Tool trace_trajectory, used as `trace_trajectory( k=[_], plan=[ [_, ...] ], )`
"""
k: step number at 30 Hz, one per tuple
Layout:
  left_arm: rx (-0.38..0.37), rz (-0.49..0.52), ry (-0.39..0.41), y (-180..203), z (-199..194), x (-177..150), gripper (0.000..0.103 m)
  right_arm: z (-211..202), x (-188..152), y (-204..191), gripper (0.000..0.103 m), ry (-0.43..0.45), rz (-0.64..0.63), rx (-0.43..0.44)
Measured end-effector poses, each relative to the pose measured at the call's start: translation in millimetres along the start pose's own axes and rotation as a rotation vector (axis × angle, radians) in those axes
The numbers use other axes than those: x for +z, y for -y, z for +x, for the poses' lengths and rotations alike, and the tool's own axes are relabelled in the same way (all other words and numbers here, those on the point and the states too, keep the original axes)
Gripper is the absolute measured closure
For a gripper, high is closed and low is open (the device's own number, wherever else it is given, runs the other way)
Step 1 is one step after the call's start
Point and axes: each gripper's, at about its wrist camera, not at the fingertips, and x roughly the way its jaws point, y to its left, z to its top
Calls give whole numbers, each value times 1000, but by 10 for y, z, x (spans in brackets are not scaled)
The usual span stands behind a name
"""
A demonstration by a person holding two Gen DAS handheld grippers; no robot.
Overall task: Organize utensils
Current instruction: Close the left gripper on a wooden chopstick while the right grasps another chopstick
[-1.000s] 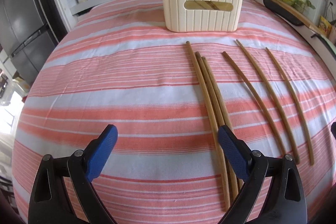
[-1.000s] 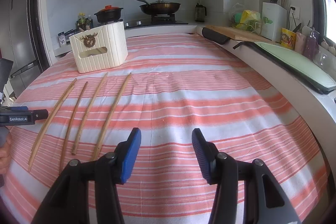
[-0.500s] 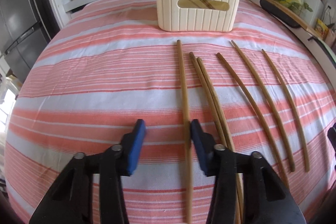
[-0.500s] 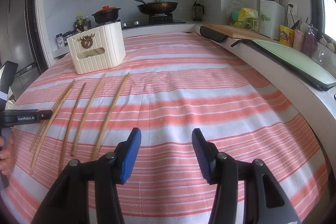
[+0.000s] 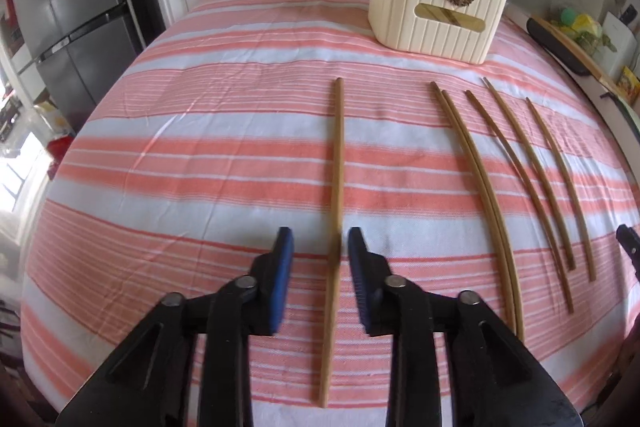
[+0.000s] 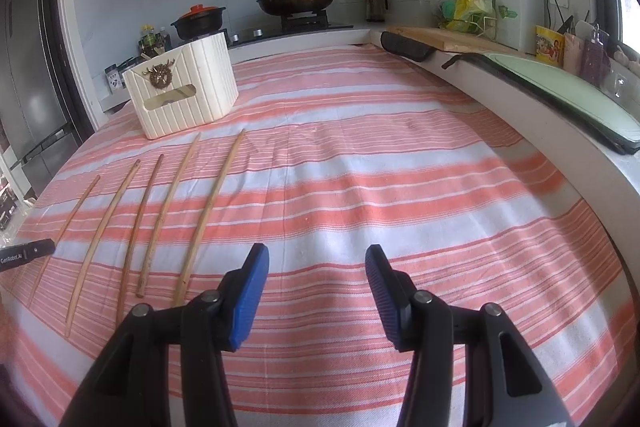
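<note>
One wooden chopstick (image 5: 336, 195) lies on the striped cloth between the blue pads of my left gripper (image 5: 320, 233). Its jaws are opening: the right pad (image 5: 360, 267) sits close against the stick and the left pad stands apart, so nothing is clamped. Several more chopsticks (image 5: 520, 179) lie in a row to the right, below the cream ribbed holder (image 5: 436, 23), which has chopstick ends poking out at its back. My right gripper (image 6: 316, 255) hovers open over bare cloth, with the chopstick row (image 6: 168, 207) to its left and the holder (image 6: 184, 95) beyond.
The left gripper's tip (image 6: 28, 253) shows at the left edge of the right wrist view. A raised white counter edge (image 6: 520, 115) with a cutting board and a mat runs along the right. Stove, pots and a fridge stand behind the table.
The left gripper narrowed around the leftmost chopstick, slid it left away from the others, then widened a little. The right gripper stayed where it was, still open.
</note>
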Motion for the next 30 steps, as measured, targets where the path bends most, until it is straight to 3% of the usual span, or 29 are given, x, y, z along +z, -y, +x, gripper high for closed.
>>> trace_trajectory(
  k=[1,2,4,8,13,15,18,22,26,28,29,30],
  plan=[
    [-1,3,12,-26,-30,-22,43,28,28,3,52,-44,13,6],
    [3,8,27,-35,-64,-45,39,50,64,-2,52,-91,33,29],
    [-3,21,34,-39,-99,-79,38,36,162,-96,52,-136,45,88],
    [-36,25,32,-23,-136,-95,37,108,370,-473,52,-168,-53,150],
    [-32,46,58,-38,-265,-108,31,492,447,-813,57,-242,-166,121],
    [-28,49,62,-81,-313,-129,30,630,406,-883,83,-273,-215,86],
    [-21,40,63,-170,-359,-139,27,606,348,-887,95,-250,-248,37],
    [-30,22,51,-315,-395,-158,25,437,229,-764,96,-267,-228,-13],
    [-98,32,15,-404,-362,-92,23,281,133,-716,94,-302,-262,-37],
    [-150,43,-11,-425,-344,-10,19,249,136,-696,82,-327,-268,-17],
    [-177,52,-29,-424,-337,37,18,221,152,-665,71,-337,-263,7],
    [-198,61,-38,-416,-337,91,18,208,179,-643,69,-345,-252,34]
  ],
)
